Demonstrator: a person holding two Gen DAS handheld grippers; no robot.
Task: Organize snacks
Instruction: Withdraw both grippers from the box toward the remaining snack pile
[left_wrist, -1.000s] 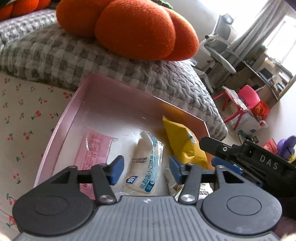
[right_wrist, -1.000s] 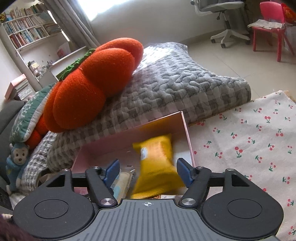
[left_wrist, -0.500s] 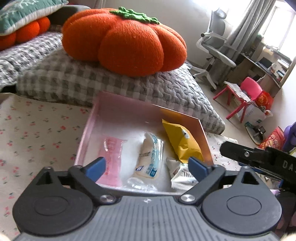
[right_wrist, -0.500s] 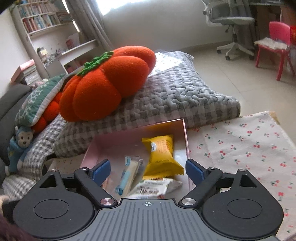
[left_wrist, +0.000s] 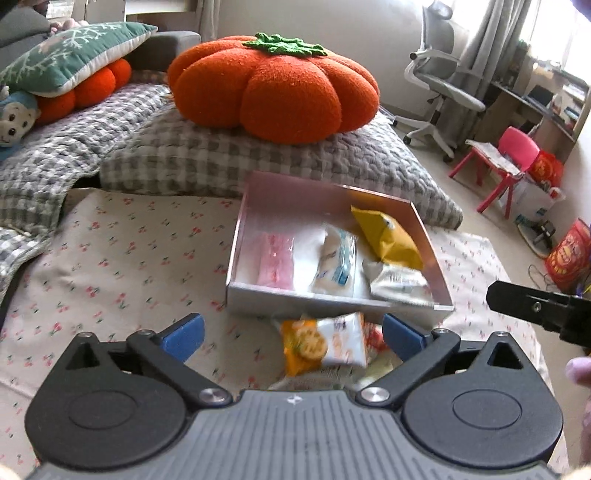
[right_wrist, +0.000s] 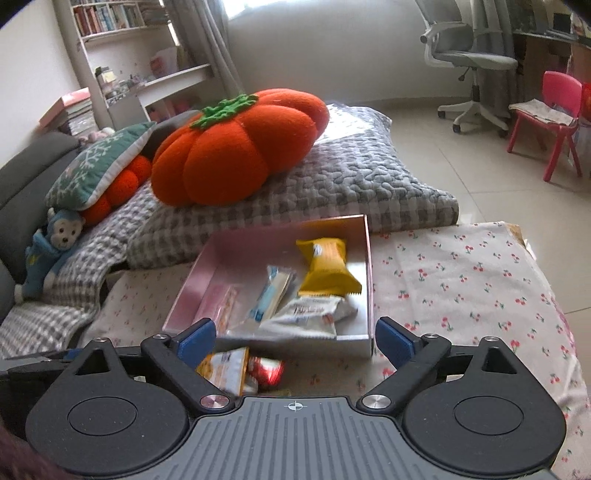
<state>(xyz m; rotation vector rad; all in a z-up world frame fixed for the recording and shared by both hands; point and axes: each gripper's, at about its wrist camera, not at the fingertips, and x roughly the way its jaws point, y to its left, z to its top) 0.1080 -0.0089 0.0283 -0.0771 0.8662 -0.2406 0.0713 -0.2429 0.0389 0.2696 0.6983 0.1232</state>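
Observation:
A pink box (left_wrist: 314, 299) (right_wrist: 369, 280) sits on the cherry-print cloth. Inside lie a pink packet (left_wrist: 275, 254) (right_wrist: 218, 302), a white-and-blue packet (left_wrist: 336, 260) (right_wrist: 271, 291), a yellow packet (left_wrist: 388, 236) (right_wrist: 327, 267) and a white packet (left_wrist: 399, 282) (right_wrist: 310, 314). In front of the box lie an orange-and-white cracker packet (left_wrist: 325, 341) (right_wrist: 225, 367) and a red wrapped snack (right_wrist: 267, 371). My left gripper (left_wrist: 291, 332) is open and empty, above the cracker packet. My right gripper (right_wrist: 293, 338) is open and empty, back from the box's near wall.
A big orange pumpkin cushion (left_wrist: 275, 81) (right_wrist: 236, 147) rests on grey checked bedding (left_wrist: 229, 155) behind the box. A monkey plush (right_wrist: 51, 243) lies at left. An office chair (right_wrist: 469, 62) and red child's chair (right_wrist: 550, 118) stand on the floor beyond.
Both grippers have pulled back and up from the box and opened wide. The yellow packet, between the right jaws a second ago, now lies in the box. The loose snacks in front have come into view.

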